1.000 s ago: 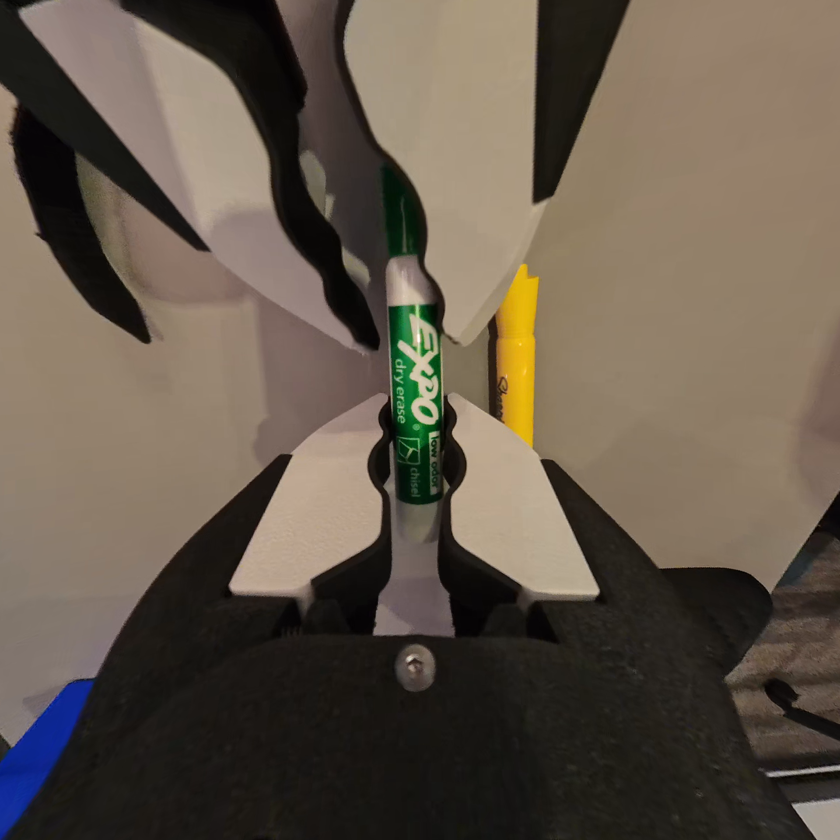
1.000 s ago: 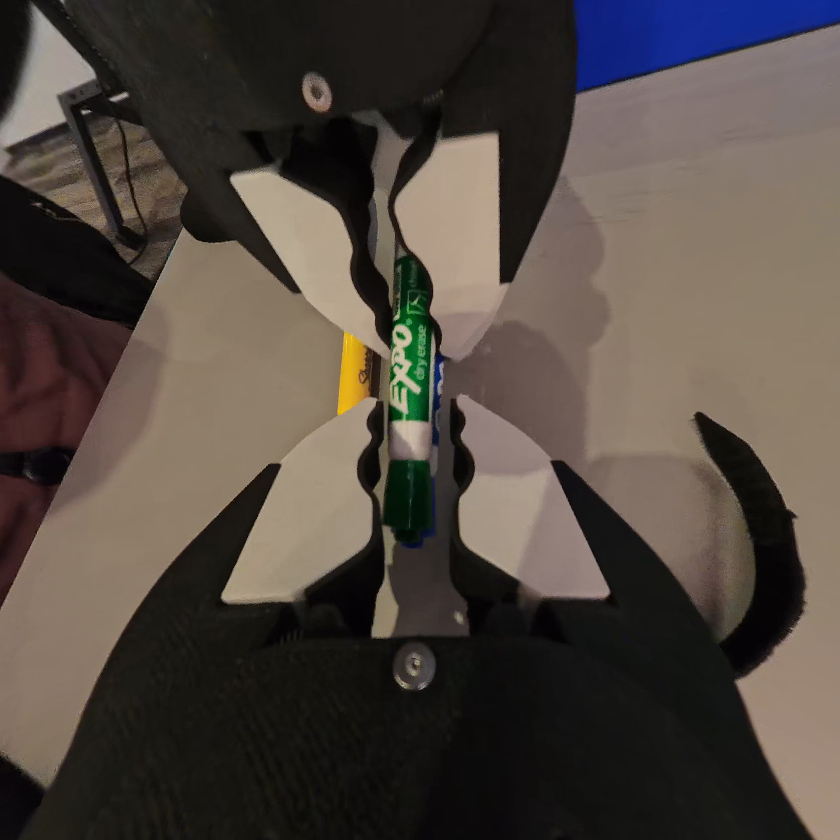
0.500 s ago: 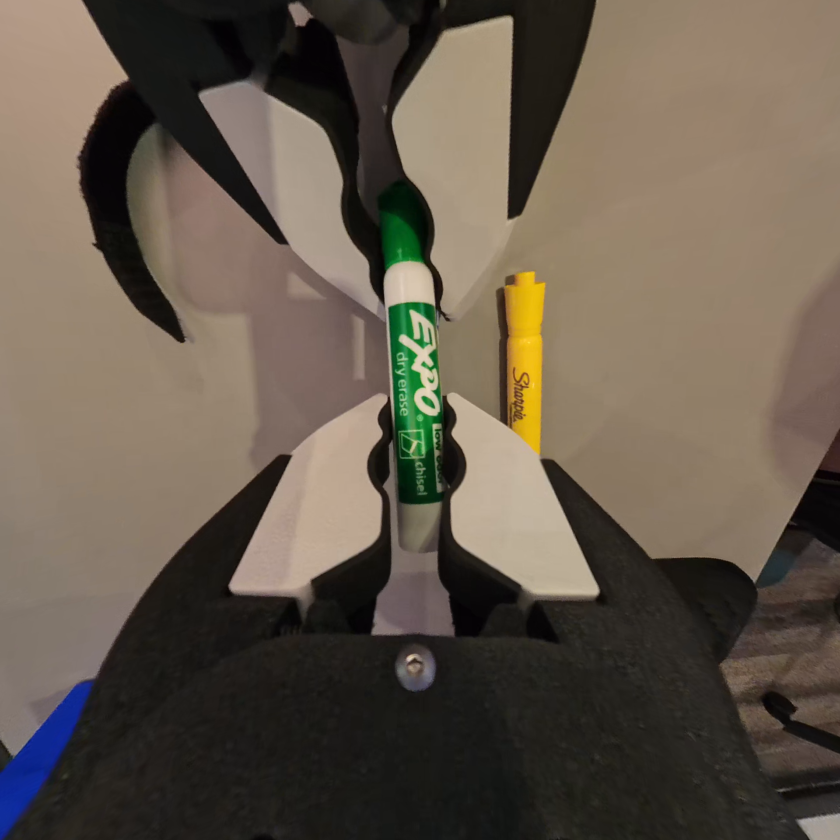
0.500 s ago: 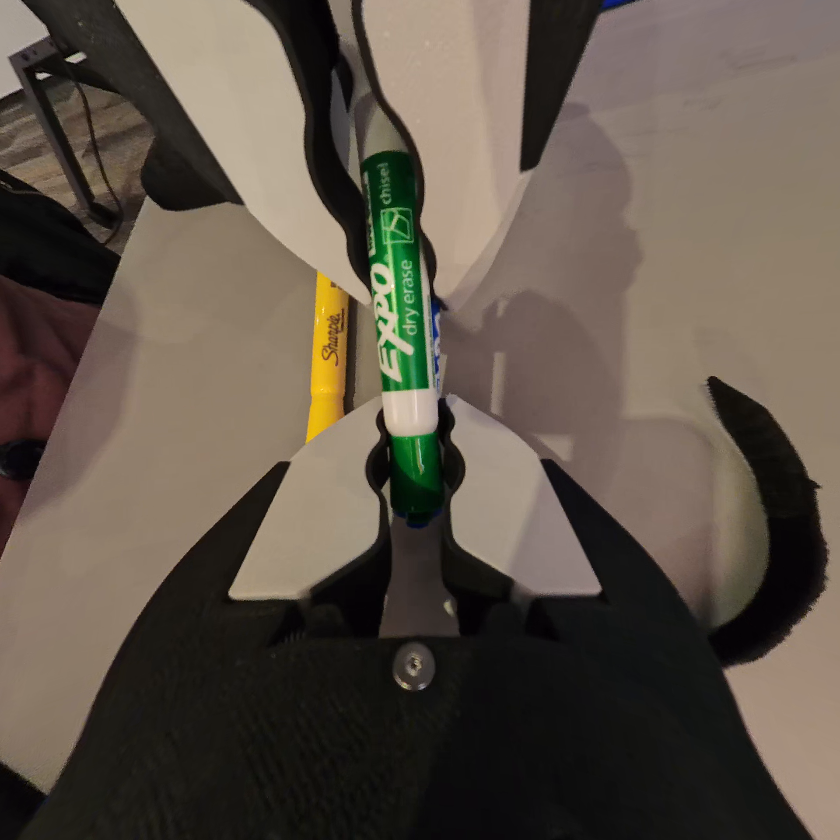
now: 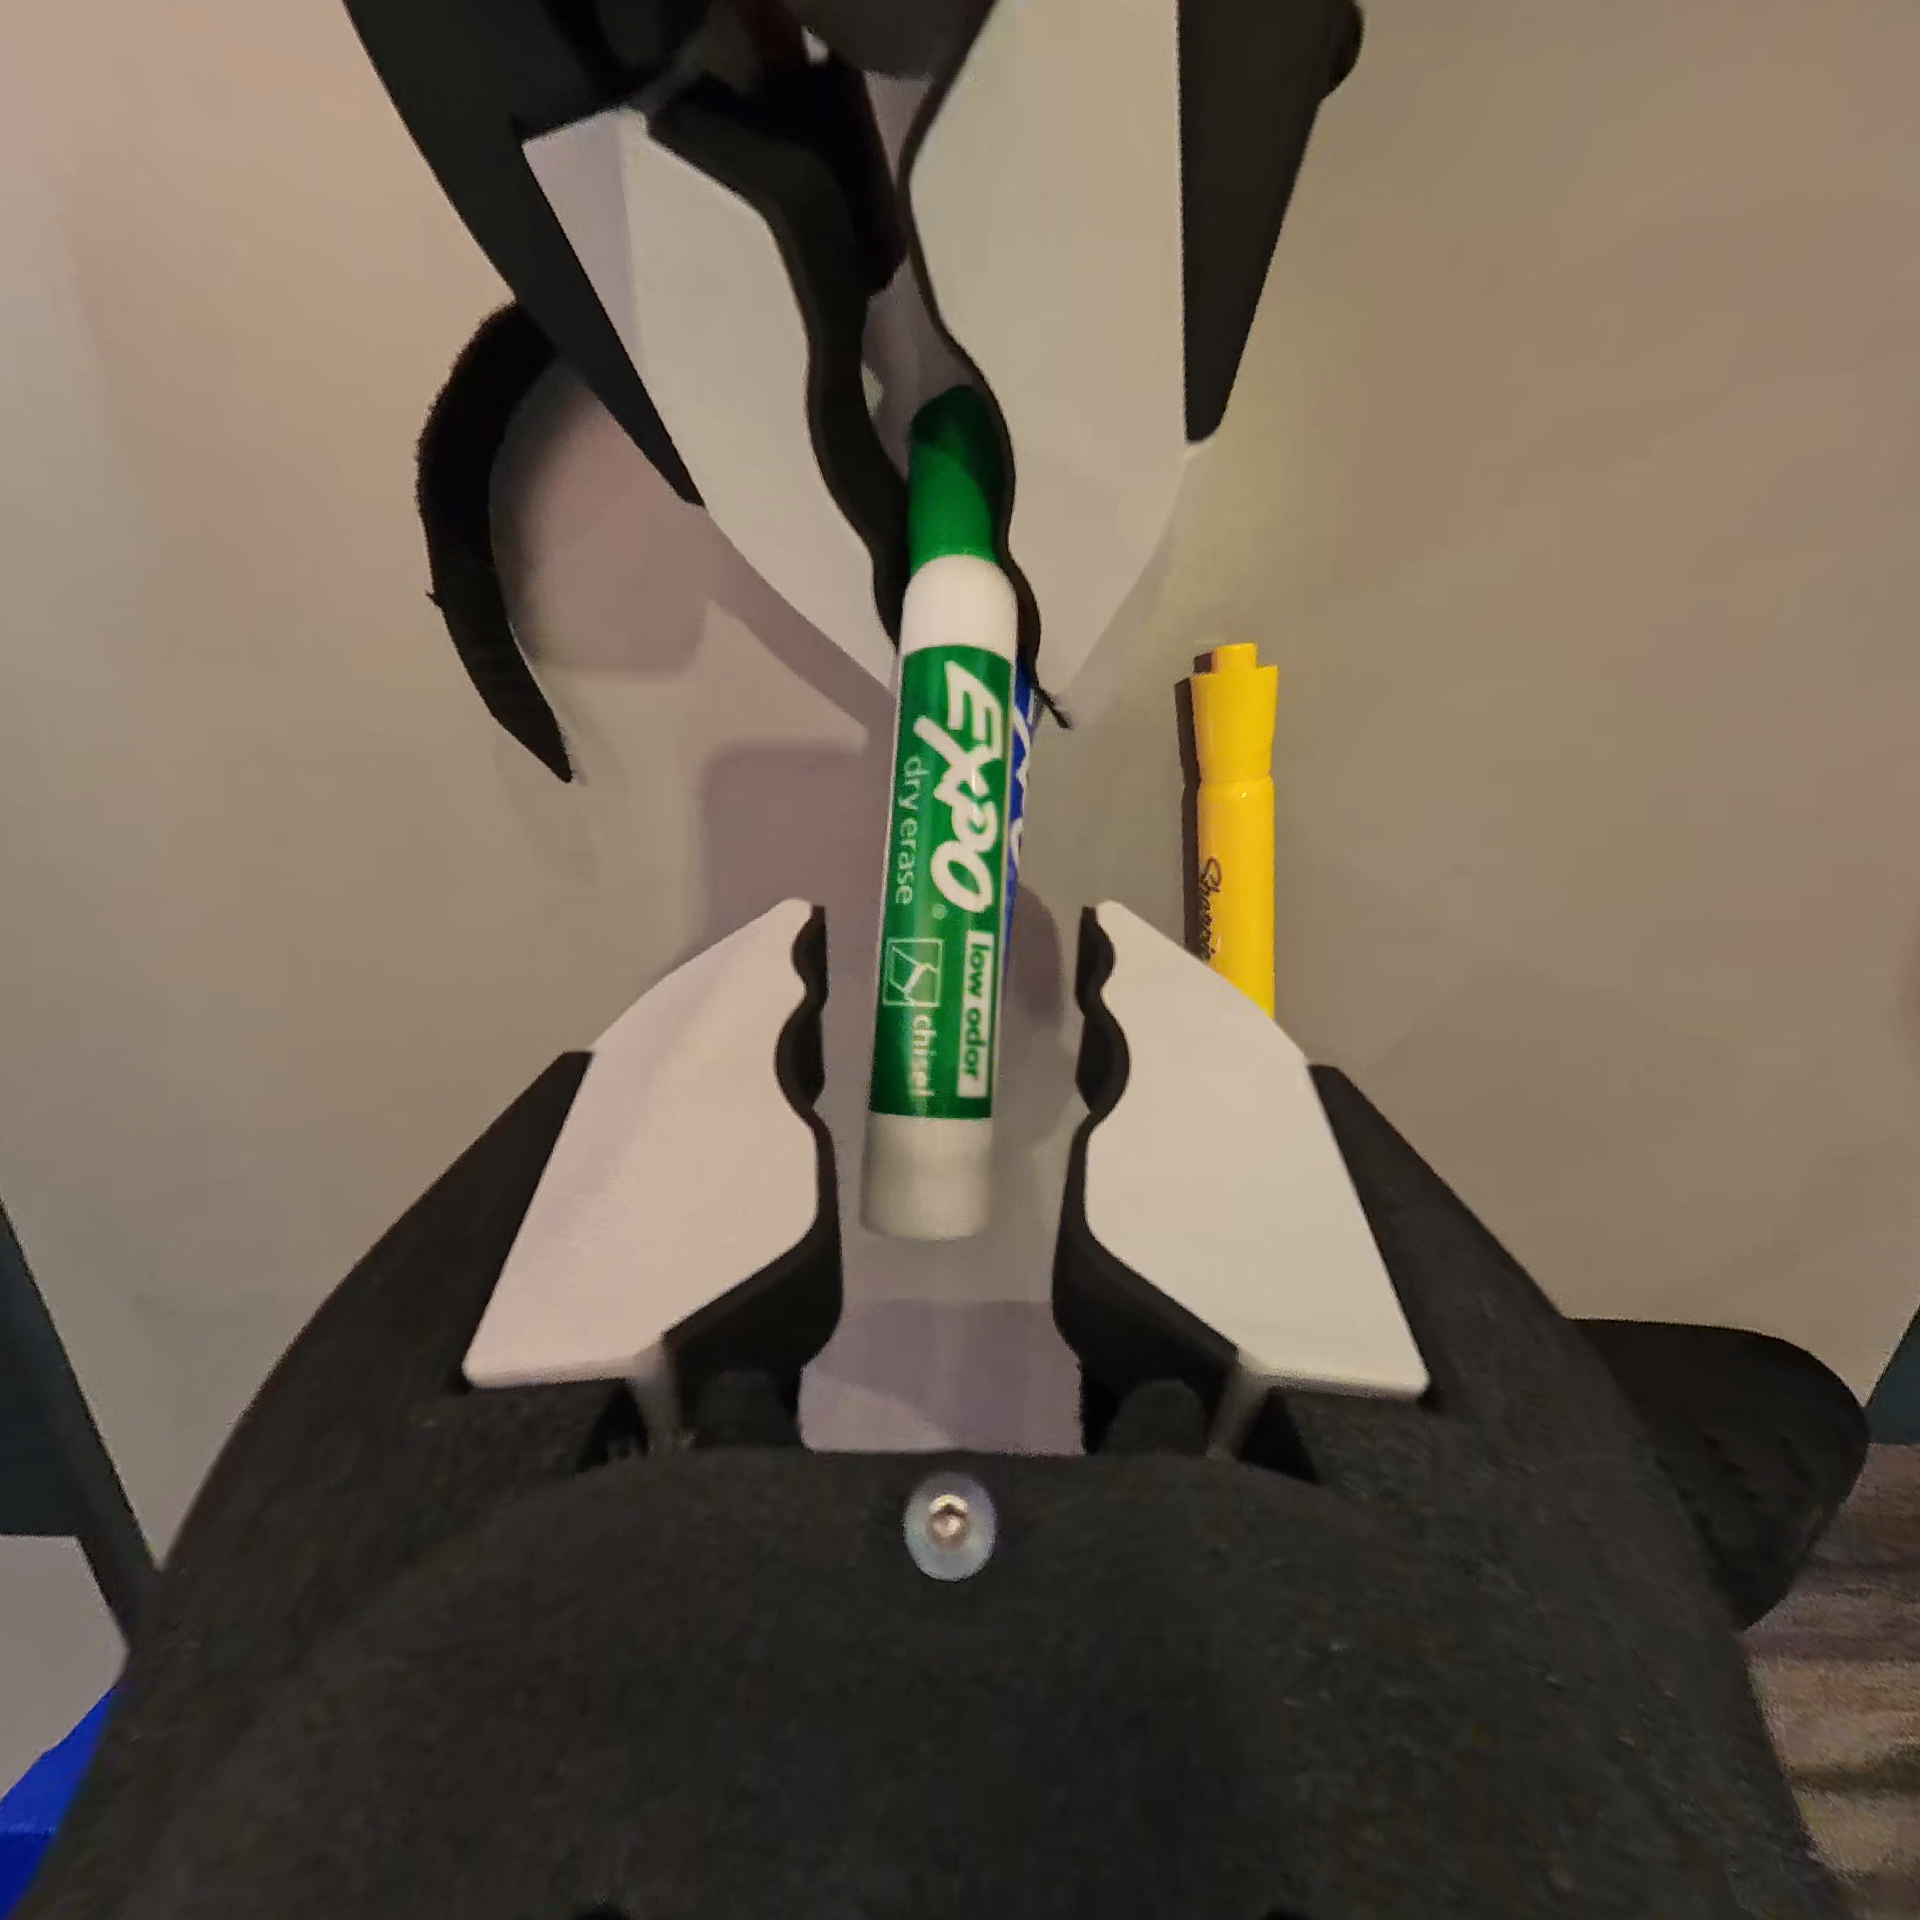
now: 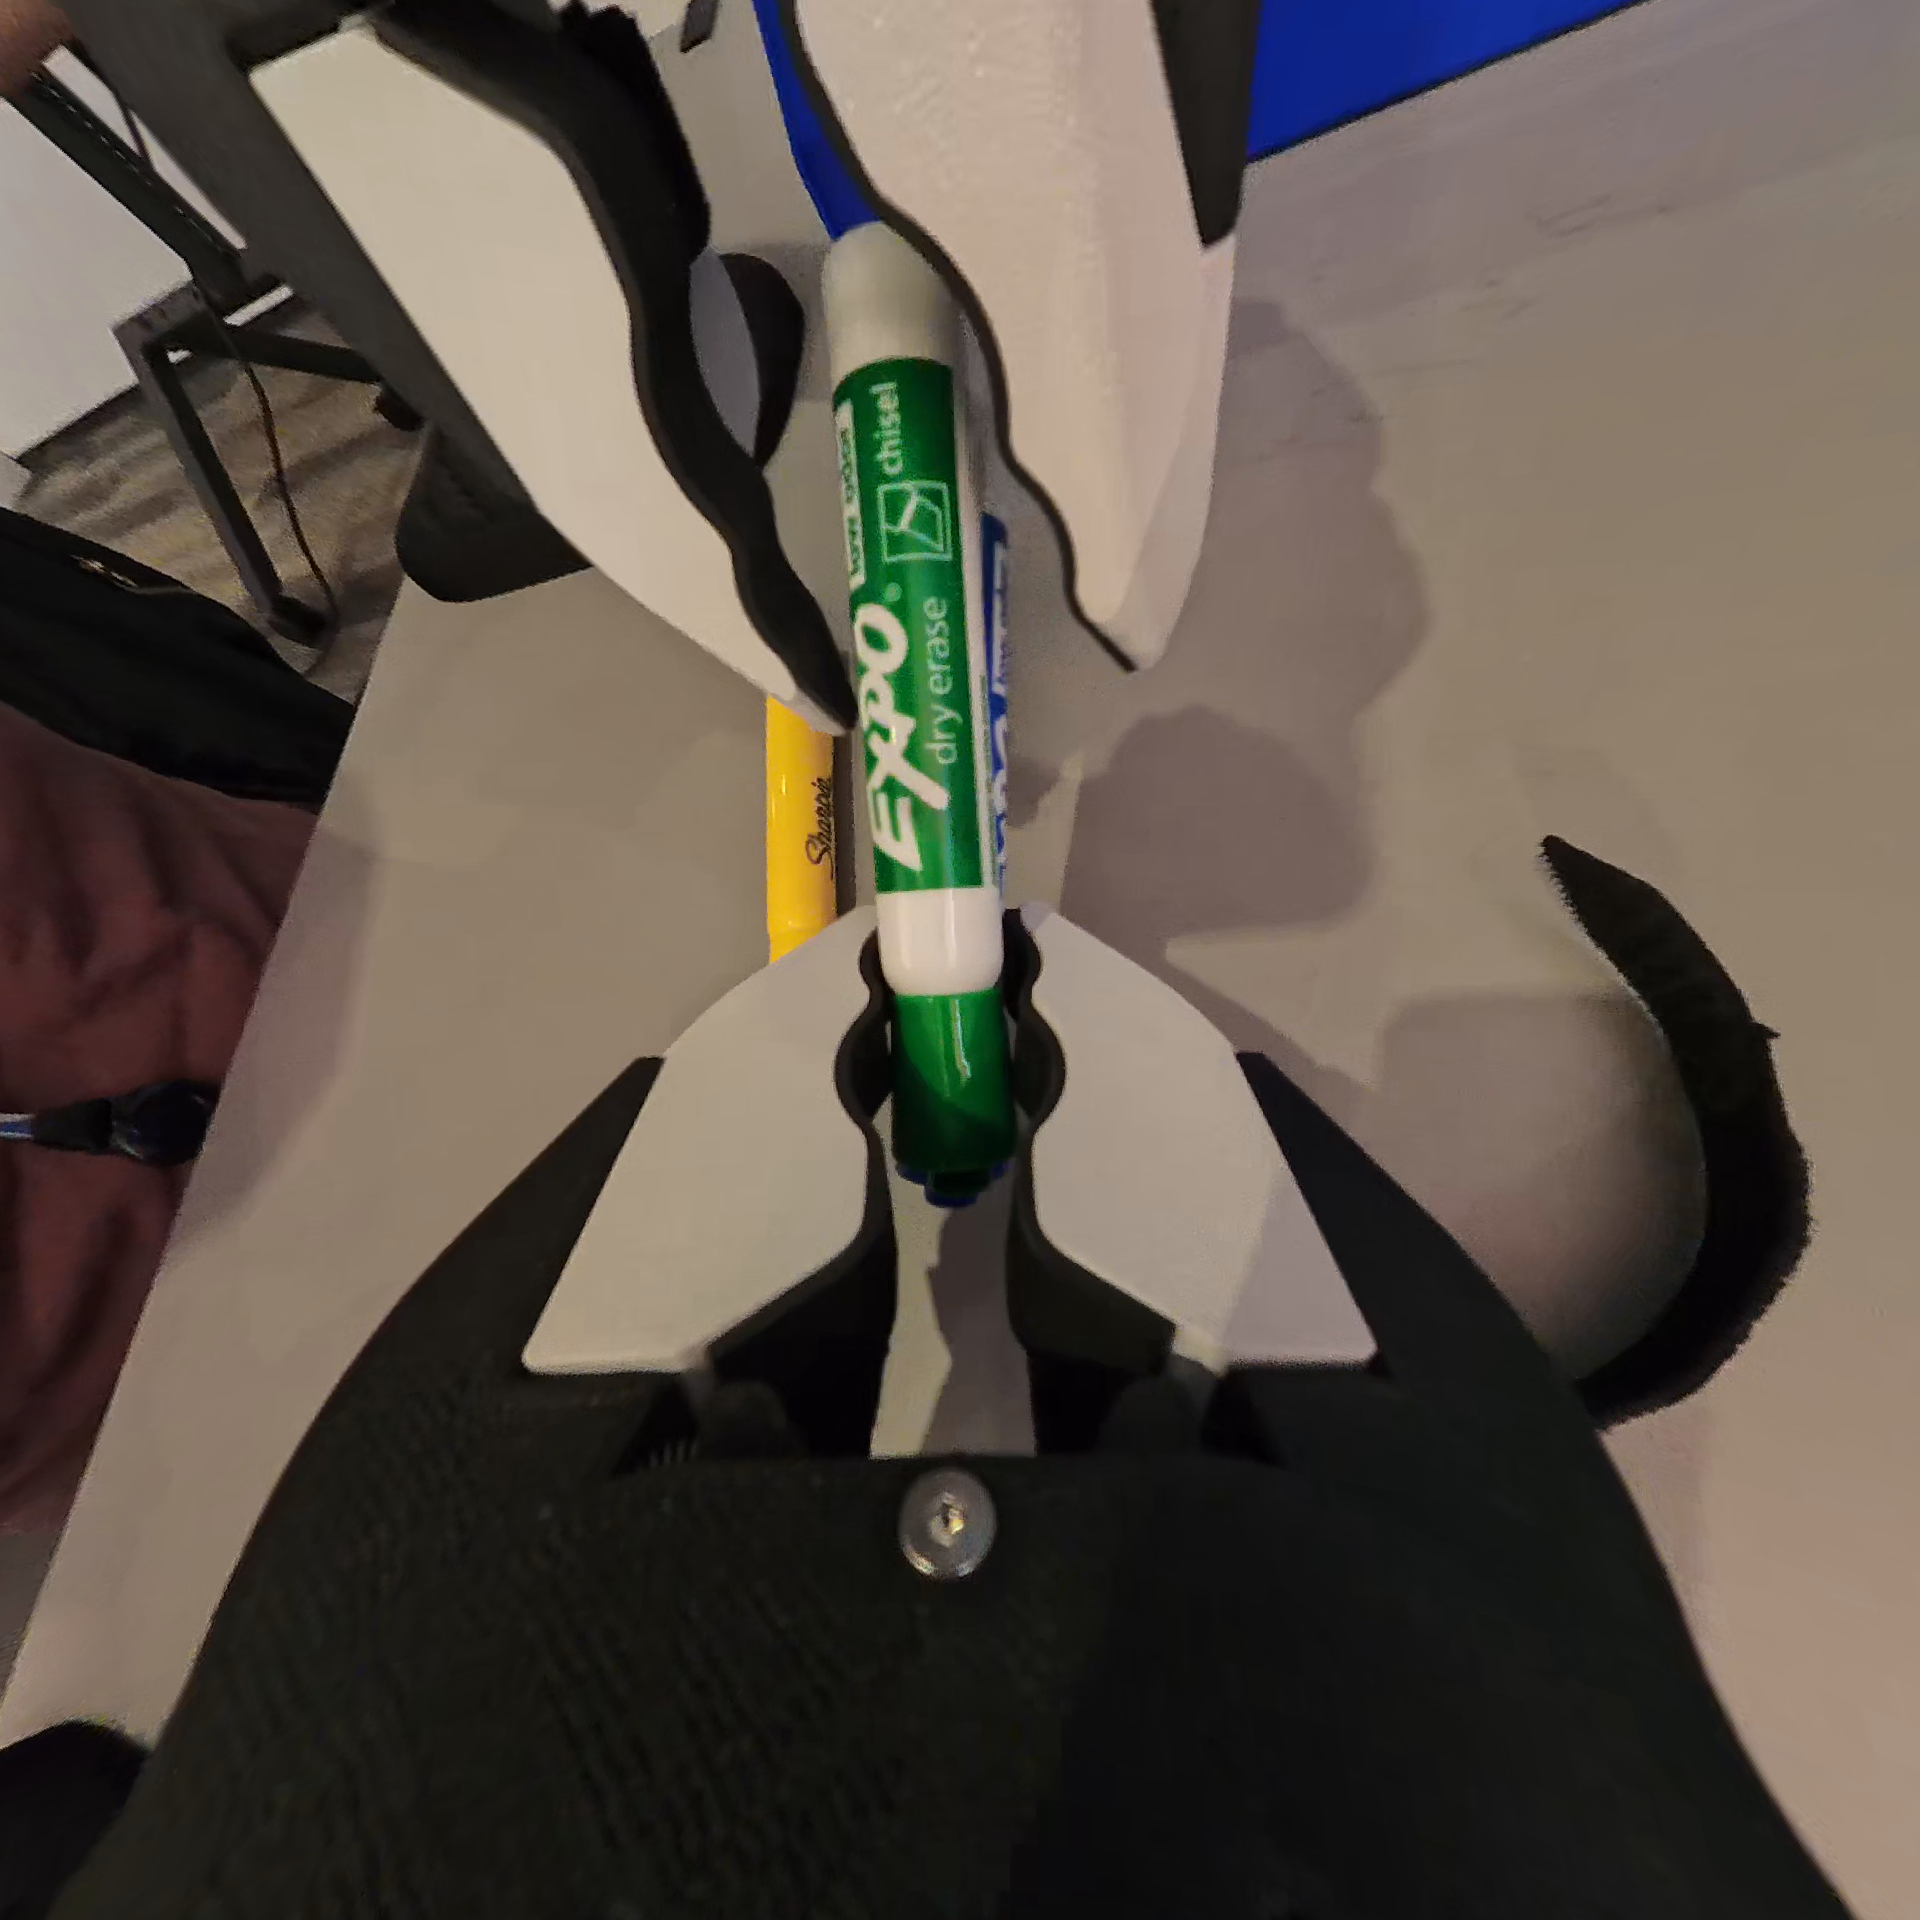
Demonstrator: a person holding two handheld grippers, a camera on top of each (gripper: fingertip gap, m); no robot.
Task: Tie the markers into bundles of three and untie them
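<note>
Left gripper (image 5: 951, 997) parted — right gripper (image 6: 951, 997) clamps green marker (image 6: 920, 665).

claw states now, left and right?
Left claw: open, fingers clear of the green-and-white dry-erase marker.
Right claw: closed on that marker's green cap end; a blue marker sits beside it.

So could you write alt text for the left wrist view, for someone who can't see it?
A green dry-erase marker hangs between the open jaws of the left gripper, its capped far end clamped by the right gripper opposite. A blue marker peeks from behind it, a yellow marker lies on the pale table, and a black strap curls at left.
</note>
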